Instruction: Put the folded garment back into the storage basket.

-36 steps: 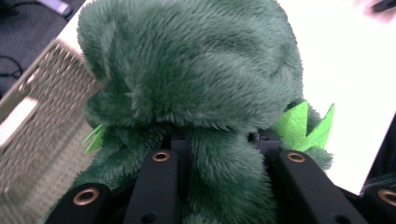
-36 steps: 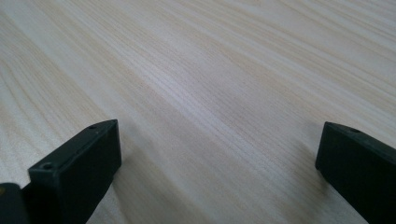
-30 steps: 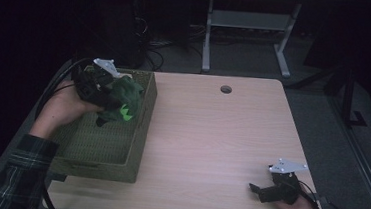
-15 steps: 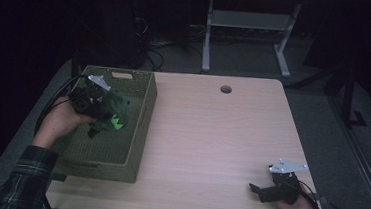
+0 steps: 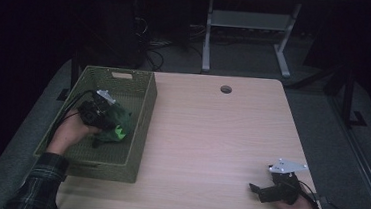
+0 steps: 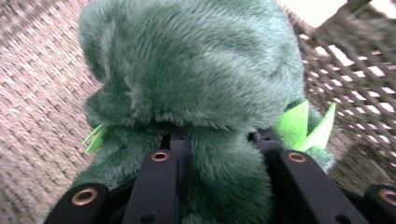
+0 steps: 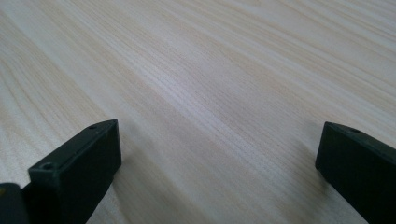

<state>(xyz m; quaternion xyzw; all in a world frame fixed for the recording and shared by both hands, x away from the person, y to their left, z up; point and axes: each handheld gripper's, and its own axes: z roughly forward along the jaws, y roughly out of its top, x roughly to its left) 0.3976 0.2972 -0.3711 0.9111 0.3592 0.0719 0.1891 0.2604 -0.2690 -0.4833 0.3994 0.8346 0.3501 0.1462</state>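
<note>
In the high view, your left gripper (image 5: 103, 115) pinches a green plush toy (image 5: 115, 126) low inside the olive basket (image 5: 143, 131) at left of frame; set it on the floor before releasing. In the left gripper view, both jaws squeeze the fur. In the right gripper view, the right gripper (image 7: 217, 154) rests spread and empty on the table (image 7: 210, 70).

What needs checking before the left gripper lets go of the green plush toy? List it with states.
1. Grip: left gripper jaws clamp the green plush toy - ok.
2. Toy inside the green basket, not over the rim - ok.
3. Toy resting on the basket floor: weave shows close behind it, contact unclear - cannot tell.
4. Basket fully on the table: its left side seems to overhang the edge - cannot tell.
5. Right gripper jaws open, nothing between them, over bare wood - ok.
6. Right gripper far from the basket, at the table's near right corner - ok.
</note>
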